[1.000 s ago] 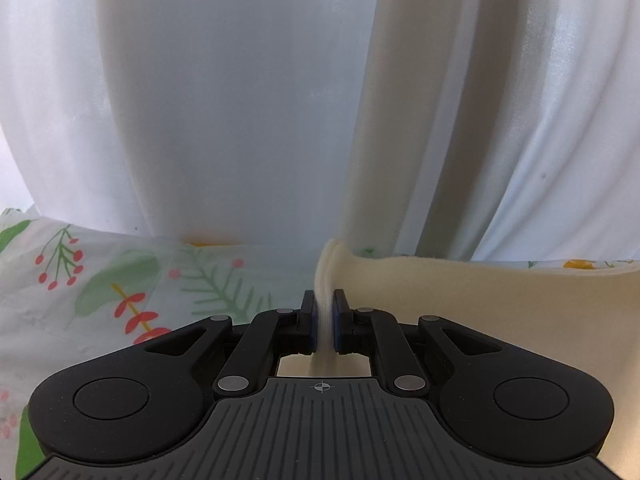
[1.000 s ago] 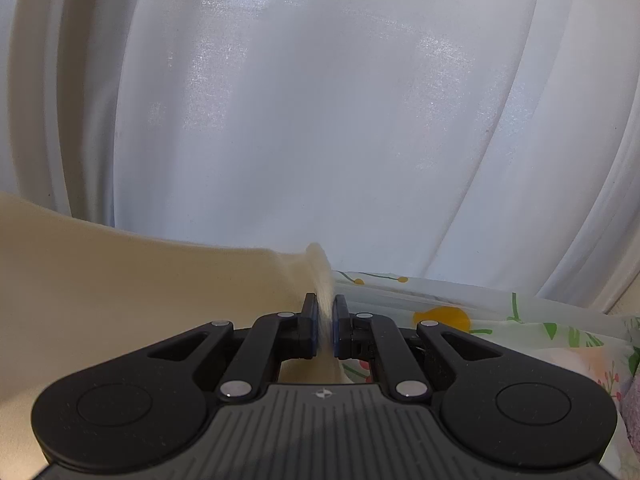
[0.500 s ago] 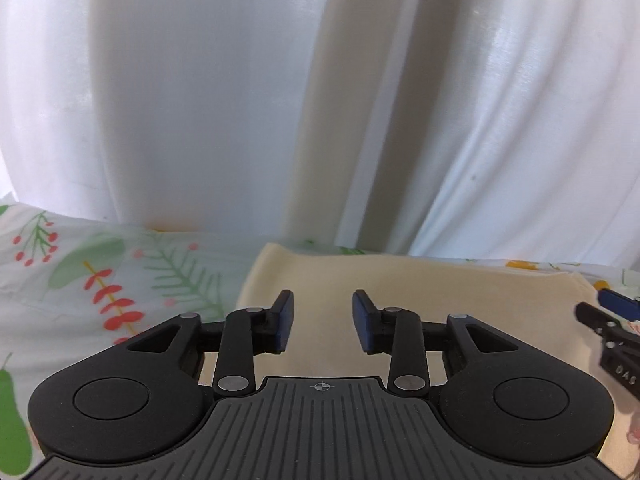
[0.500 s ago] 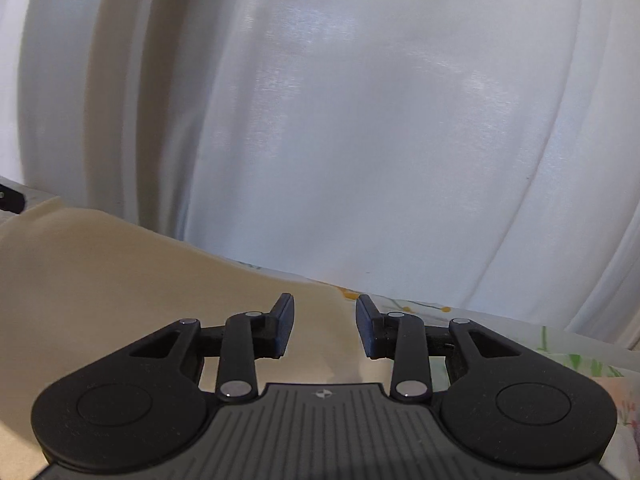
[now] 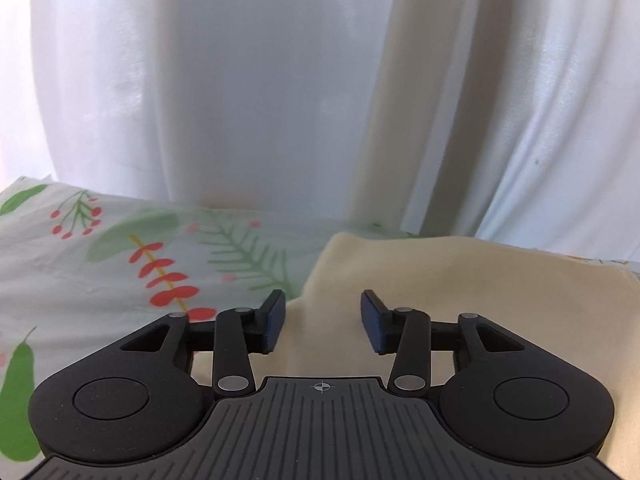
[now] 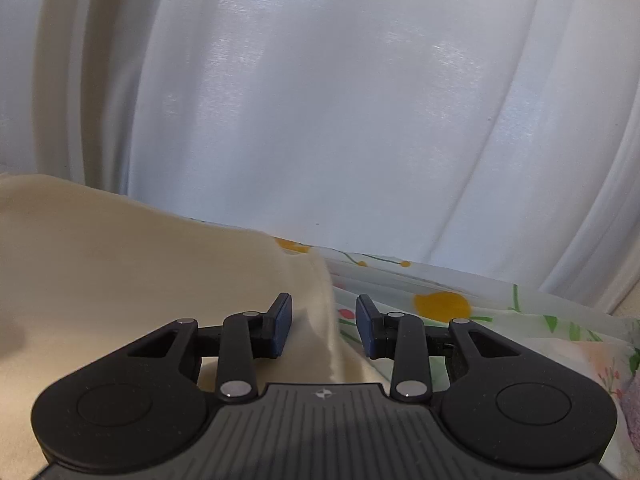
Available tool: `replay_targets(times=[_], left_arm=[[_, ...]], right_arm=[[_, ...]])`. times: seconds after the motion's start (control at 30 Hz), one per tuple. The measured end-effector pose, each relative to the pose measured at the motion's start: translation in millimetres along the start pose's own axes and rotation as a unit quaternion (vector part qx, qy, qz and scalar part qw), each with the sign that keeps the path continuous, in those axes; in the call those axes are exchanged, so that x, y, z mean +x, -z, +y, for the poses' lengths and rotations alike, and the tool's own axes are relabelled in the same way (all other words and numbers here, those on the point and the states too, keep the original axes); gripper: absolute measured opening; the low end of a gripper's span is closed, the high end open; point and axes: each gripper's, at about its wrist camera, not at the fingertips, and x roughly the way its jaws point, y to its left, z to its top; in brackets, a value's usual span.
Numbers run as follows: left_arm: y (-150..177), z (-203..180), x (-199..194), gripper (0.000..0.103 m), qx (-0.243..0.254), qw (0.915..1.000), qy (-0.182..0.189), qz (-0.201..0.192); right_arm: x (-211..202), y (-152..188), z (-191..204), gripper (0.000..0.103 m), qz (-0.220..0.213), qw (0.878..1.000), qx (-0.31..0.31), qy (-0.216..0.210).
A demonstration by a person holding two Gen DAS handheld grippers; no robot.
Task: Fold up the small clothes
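A cream cloth (image 5: 460,280) lies flat on a floral sheet (image 5: 120,260). In the left wrist view its far left corner sits under and between the jaws of my left gripper (image 5: 323,308), which are opening; the blue pads (image 5: 274,322) stand apart from the fabric. The right wrist view shows the same cloth (image 6: 140,272) spread out to the left. Its right edge runs beneath the gap of my right gripper (image 6: 323,312), which is open with neither pad pressing on the fabric.
White curtains (image 5: 260,100) hang close behind the sheet's far edge and fill the upper half of both views (image 6: 360,120). The floral sheet (image 6: 500,320) extends to the right of the cloth, and to its left in the left wrist view.
Both grippers were shut on raised corners of the cream cloth; both have opened and let go. The cloth now lies flat, and both grippers have drawn back slightly.
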Motion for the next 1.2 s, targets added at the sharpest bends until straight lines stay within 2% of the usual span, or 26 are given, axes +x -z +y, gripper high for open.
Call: replay_targets(times=[0.1, 0.17, 0.2, 0.27, 0.33, 0.4, 0.5, 0.53, 0.67, 0.73, 0.8, 0.83, 0.93, 1.03, 1.13, 1.2], left_arm=[[0.4, 23.9, -9.2, 0.052, -0.03, 0.999, -0.019, 0.028], [1.7, 27.5, -20.9, 0.052, -0.006, 0.9977, -0.049, 0.047], [3.9, 27.6, -27.4, 0.052, 0.013, 0.9966, -0.059, 0.055], [9.4, 33.6, -43.5, 0.053, 0.015, 0.9966, -0.045, 0.067], [14.4, 40.9, -54.8, 0.054, -0.014, 0.9959, -0.019, 0.087], [20.0, 47.9, -66.7, 0.054, -0.045, 0.9939, 0.001, 0.101], [27.0, 50.6, -74.6, 0.054, -0.06, 0.9917, 0.022, 0.112], [28.0, 50.3, -77.3, 0.054, -0.057, 0.992, 0.021, 0.111], [32.0, 51.0, -85.9, 0.051, -0.049, 0.9919, 0.021, 0.116], [31.9, 56.4, -88.0, 0.05, -0.057, 0.9912, 0.01, 0.119], [32.4, 64.3, -92.6, 0.05, -0.069, 0.9902, 0.011, 0.121], [33.4, 68.5, -94.0, 0.05, -0.079, 0.9891, 0.018, 0.124], [38.2, 87.3, -95.8, 0.05, -0.128, 0.9792, 0.078, 0.136], [44.4, 97.2, -94.0, 0.051, -0.158, 0.9704, 0.117, 0.14], [48.8, 99.7, -88.4, 0.052, -0.168, 0.9643, 0.149, 0.141], [49.6, 101.3, -85.2, 0.052, -0.176, 0.9637, 0.138, 0.146]], right_arm=[[-28.8, 9.0, -10.3, 0.037, -0.01, 1.0, 0.009, -0.007], [-61.8, 19.5, -10.0, 0.041, -0.027, 0.998, 0.02, -0.043], [-76.0, 24.5, -7.4, 0.046, -0.033, 0.997, 0.023, -0.059], [-100.1, 35.0, 4.8, 0.051, -0.043, 0.995, 0.026, -0.085], [-119.2, 48.8, 17.4, 0.051, -0.035, 0.992, 0.028, -0.12], [-128.8, 59.5, 25.2, 0.05, -0.033, 0.99, 0.025, -0.131], [-123.7, 71.2, 30.0, 0.044, -0.014, 0.993, 0.03, -0.114], [-121.7, 78.1, 26.5, 0.038, -0.011, 0.994, 0.037, -0.107], [-115.8, 83.5, 7.0, 0.032, -0.006, 0.997, 0.051, -0.062], [-116.8, 86.6, -2.1, 0.031, 0.006, 0.998, 0.059, -0.022], [-120.6, 88.5, -12.7, 0.034, 0.013, 0.996, 0.084, -0.006], [-123.6, 88.5, -17.1, 0.037, 0.021, 0.995, 0.094, 0.002], [-135.5, 88.6, -15.8, 0.038, 0.027, 0.996, 0.086, 0.013], [-150.0, 89.1, -10.3, 0.038, 0.031, 0.995, 0.087, -0.021], [-158.4, 88.5, -1.9, 0.038, 0.034, 0.994, 0.086, -0.054], [-160.7, 86.8, 3.4, 0.038, 0.034, 0.993, 0.087, -0.076]])
